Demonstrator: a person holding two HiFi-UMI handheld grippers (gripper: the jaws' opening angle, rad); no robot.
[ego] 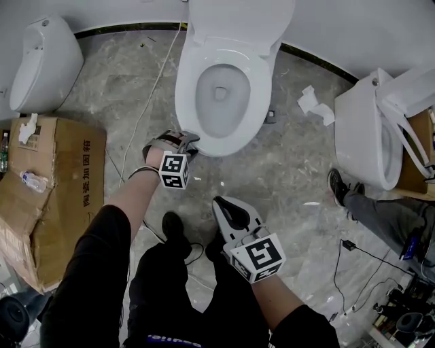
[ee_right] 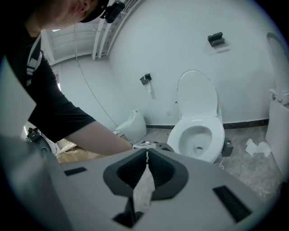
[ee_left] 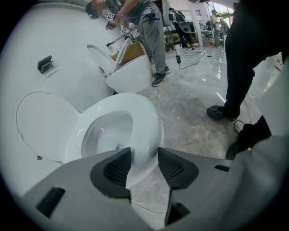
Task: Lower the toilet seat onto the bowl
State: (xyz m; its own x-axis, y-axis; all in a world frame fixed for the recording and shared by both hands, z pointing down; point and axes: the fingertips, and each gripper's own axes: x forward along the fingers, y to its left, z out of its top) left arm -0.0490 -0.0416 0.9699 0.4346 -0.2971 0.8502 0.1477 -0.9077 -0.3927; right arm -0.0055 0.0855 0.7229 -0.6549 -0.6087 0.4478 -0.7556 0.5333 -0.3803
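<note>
A white toilet [ego: 224,95] stands against the far wall, its lid [ego: 241,17] upright. A broad white seat ring [ego: 187,102] appears to lie flat on the bowl. My left gripper [ego: 185,141] hovers just before the bowl's front rim; in the left gripper view its jaws [ee_left: 144,153] stand open, with the seat ring [ee_left: 149,122] showing in the gap and nothing held. My right gripper [ego: 219,202] hangs lower, above the floor in front of the toilet, and is shut [ee_right: 146,154] on nothing. From there the toilet [ee_right: 198,131] shows whole, a little way off.
A cardboard box [ego: 54,183] lies at the left, a white wall fixture [ego: 44,61] behind it. A second toilet [ego: 367,129] stands at the right beside another person's leg and shoe [ego: 338,187]. Crumpled tissue [ego: 312,102] and a cable [ego: 146,102] lie on the marble floor.
</note>
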